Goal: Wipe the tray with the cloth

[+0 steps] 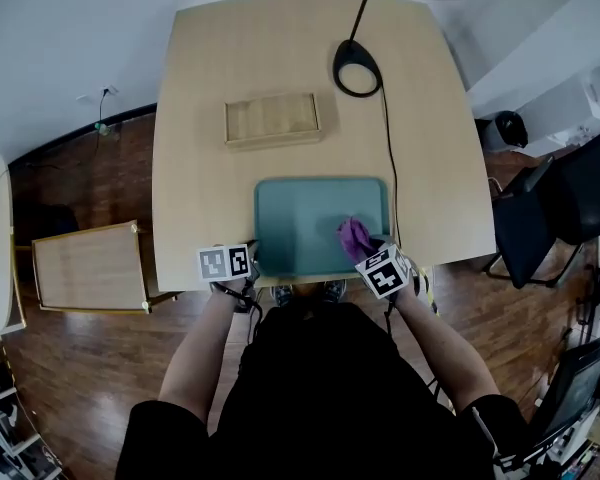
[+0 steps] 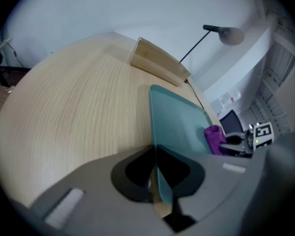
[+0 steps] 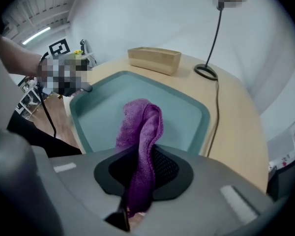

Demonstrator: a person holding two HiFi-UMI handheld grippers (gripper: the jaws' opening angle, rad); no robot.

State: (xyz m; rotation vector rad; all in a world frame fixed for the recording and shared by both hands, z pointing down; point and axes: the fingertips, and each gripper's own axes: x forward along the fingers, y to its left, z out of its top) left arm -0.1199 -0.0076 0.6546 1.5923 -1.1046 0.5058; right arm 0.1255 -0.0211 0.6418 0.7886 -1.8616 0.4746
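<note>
Left gripper (image 1: 254, 254) and right gripper (image 1: 366, 250) tilt down, fingers (image 3: 171, 170) clamped.

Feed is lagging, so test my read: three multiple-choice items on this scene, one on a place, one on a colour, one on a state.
1. Where is the wooden box? A beyond the tray's far edge; B inside the tray; C under the tray.
2. What colour is the cloth? A yellow; B purple; C white.
3. What does the left tool hold? A nothing; B the cloth; C the tray's rim.
Answers: 1 A, the head view shows it past the tray; 2 B, purple in every view; 3 C, its jaws pinch the rim.
</note>
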